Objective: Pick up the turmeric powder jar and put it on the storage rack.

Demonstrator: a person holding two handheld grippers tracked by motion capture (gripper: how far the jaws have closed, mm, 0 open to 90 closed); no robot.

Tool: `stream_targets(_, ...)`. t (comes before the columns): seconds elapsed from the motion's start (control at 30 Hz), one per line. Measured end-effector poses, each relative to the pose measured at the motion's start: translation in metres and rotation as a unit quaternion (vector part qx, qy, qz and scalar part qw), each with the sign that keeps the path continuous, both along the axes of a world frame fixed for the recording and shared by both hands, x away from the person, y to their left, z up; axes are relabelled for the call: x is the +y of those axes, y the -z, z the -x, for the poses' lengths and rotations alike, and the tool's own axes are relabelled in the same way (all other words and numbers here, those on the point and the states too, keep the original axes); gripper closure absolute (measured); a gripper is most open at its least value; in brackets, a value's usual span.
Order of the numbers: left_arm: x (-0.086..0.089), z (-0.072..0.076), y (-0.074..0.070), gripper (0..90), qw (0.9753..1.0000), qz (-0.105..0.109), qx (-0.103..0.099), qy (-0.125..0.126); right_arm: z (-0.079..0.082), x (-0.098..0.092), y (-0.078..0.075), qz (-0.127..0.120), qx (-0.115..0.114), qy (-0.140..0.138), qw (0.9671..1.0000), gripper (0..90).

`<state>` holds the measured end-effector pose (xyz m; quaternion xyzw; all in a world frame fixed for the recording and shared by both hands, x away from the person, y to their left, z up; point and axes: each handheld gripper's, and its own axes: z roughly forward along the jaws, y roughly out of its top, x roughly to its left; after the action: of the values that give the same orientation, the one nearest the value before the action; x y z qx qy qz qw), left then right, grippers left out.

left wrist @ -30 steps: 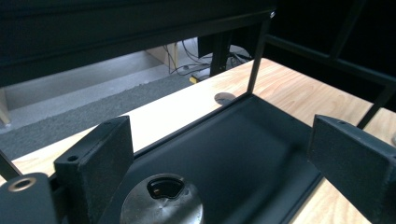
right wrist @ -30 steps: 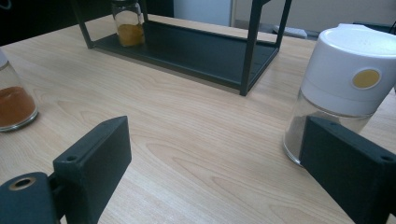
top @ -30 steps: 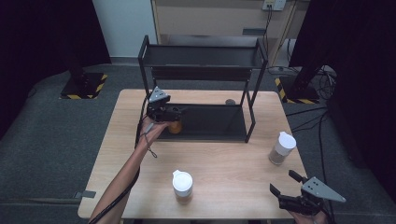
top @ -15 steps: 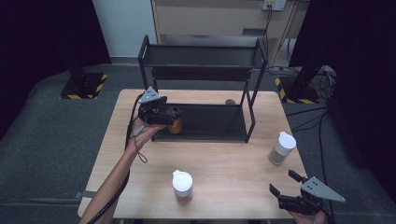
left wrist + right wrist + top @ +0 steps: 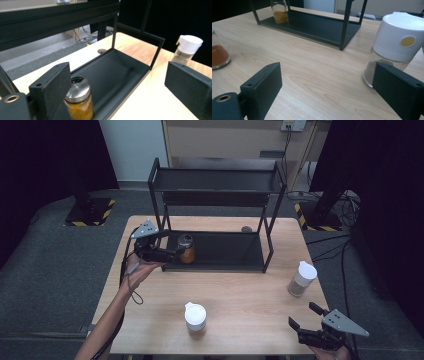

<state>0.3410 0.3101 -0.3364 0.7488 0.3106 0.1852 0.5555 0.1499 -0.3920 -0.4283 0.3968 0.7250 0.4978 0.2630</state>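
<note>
A spice jar [image 5: 186, 248] of yellow-orange powder, capped in brushed metal, stands upright at the left end of the black rack's [image 5: 220, 251] lower tray, near the desk's [image 5: 240, 290] far-left corner, apparently just shelved. The left gripper [image 5: 172, 254] sits beside it, fingers [image 5: 53, 87] spread wide and gripping nothing. At the near-right corner the right gripper [image 5: 304, 316] waits, fingers likewise apart, facing a white-capped jar [image 5: 395, 42]

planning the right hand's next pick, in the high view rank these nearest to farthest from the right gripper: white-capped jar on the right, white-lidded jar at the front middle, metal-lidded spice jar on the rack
From the right gripper:
1. white-capped jar, right side of the table, just beyond it.
2. white-lidded jar, front middle, off to its left.
3. metal-lidded spice jar, at the left end of the rack's lower shelf, by the left gripper.
</note>
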Motion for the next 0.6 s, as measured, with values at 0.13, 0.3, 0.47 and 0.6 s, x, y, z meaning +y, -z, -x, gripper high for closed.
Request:
stream_targets(0.13,0.008,0.011,0.001,6.0,1.0000,0.002,-0.004,0.003,0.000,0.000,0.000,0.001,0.000,0.001,1.0000,9.0)
stream_targets(0.3,0.017,0.026,0.002,5.3,0.9999,0.012,-0.003,0.012,0.000,0.001,0.000,0.002,0.001,0.003,1.0000,9.0)
stream_targets(0.47,0.024,0.044,0.003,4.5,0.9998,0.003,-0.013,0.012,0.000,0.001,0.000,0.002,0.002,0.002,1.0000,9.0)
stream_targets(0.6,0.029,0.057,0.005,4.1,0.9998,0.002,-0.017,0.011,-0.001,0.001,-0.001,0.003,0.003,0.001,1.0000,9.0)
